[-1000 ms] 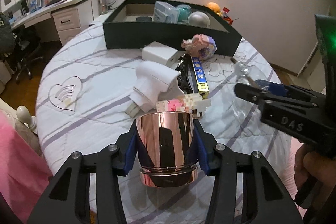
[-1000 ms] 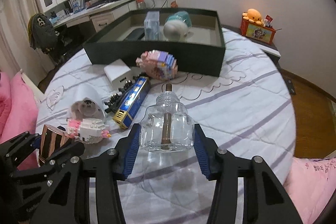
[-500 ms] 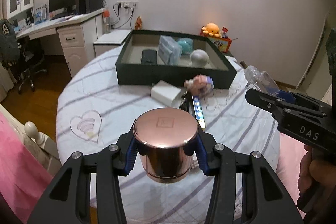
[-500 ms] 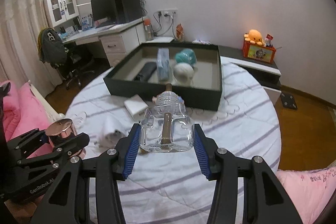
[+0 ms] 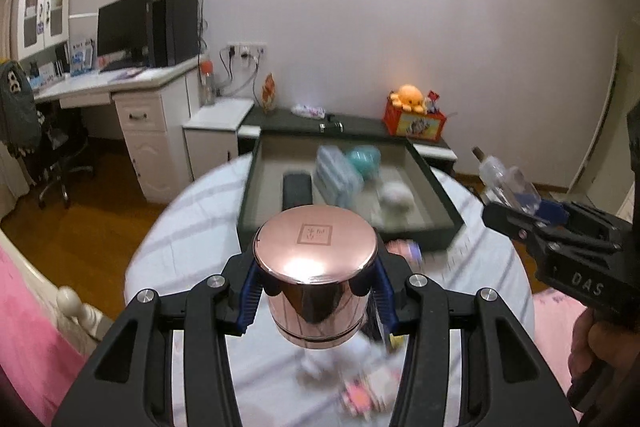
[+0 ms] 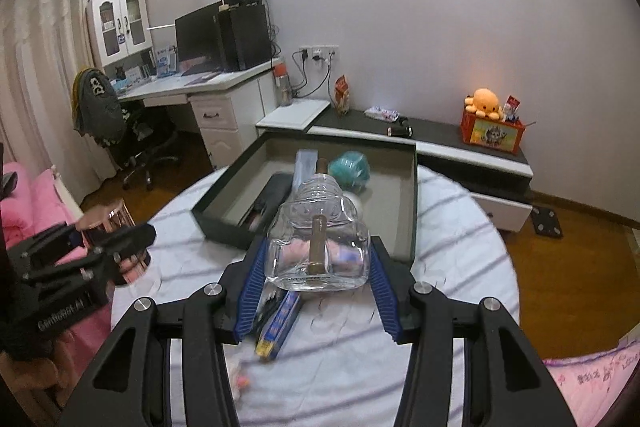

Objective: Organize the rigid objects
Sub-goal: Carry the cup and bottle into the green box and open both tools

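Note:
My left gripper [image 5: 314,287] is shut on a shiny rose-gold cylindrical jar [image 5: 316,275] and holds it high above the round table. My right gripper [image 6: 318,267] is shut on a clear glass bottle [image 6: 320,239] with a brown stopper, also held in the air. Each gripper shows in the other's view: the right one with the bottle [image 5: 508,183] at the right, the left one with the jar [image 6: 108,223] at the left. The dark green tray [image 5: 440,195] lies ahead on the table's far side, with a black case, a clear box, a teal ball and a white ball in it.
On the striped tablecloth [image 6: 452,259] below lie a blue-and-yellow box [image 6: 280,323], a pink block toy [image 5: 360,395] and a pastel block figure [image 5: 404,251]. Behind the table stand a low cabinet with an orange plush [image 6: 484,103] and a white desk [image 6: 208,95].
Both grippers have risen well above the table with their objects still held. The view now looks down on the tray from higher up, and the scene is motion-blurred.

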Demonstrator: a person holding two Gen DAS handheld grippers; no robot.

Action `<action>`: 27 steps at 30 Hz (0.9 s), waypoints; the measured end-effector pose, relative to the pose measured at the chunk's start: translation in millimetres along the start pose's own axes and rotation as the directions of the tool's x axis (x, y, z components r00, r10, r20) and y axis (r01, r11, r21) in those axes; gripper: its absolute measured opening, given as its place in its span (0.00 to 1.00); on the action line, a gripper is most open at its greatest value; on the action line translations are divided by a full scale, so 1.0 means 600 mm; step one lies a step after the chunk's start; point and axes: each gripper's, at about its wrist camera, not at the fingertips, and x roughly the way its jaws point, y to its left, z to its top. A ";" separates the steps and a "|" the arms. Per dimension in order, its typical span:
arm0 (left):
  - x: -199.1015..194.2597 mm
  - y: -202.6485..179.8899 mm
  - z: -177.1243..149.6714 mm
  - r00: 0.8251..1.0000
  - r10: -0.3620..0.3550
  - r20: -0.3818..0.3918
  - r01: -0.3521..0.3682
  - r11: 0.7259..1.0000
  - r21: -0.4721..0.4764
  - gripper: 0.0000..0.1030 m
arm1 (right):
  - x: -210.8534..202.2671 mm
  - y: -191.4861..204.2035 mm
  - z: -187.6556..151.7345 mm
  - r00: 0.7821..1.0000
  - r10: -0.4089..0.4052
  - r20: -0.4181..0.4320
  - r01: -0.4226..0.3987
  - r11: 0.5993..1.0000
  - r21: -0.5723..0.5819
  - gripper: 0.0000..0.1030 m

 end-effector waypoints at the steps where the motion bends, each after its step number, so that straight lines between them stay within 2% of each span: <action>1: 0.011 0.003 0.015 1.000 0.008 0.007 -0.008 1.000 0.002 0.46 | 0.006 -0.004 0.010 1.000 -0.001 0.005 0.001 1.000 0.001 0.49; 7: 0.104 0.014 0.087 1.000 0.023 0.000 -0.023 1.000 0.015 0.46 | 0.068 -0.027 0.075 1.000 -0.018 0.004 0.018 1.000 0.009 0.49; 12: 0.197 0.018 0.113 0.998 0.047 -0.041 -0.046 0.998 0.032 0.46 | 0.150 -0.055 0.106 0.999 -0.034 -0.038 0.035 0.999 0.032 0.49; 18: 0.300 0.023 0.111 0.990 0.067 -0.124 -0.062 0.997 0.047 0.46 | 0.245 -0.090 0.110 0.992 -0.044 -0.115 0.053 0.995 0.079 0.49; 27: 0.370 0.017 0.091 0.973 0.097 -0.210 -0.084 0.994 0.071 0.46 | 0.333 -0.121 0.087 0.971 -0.049 -0.233 0.074 0.992 0.100 0.49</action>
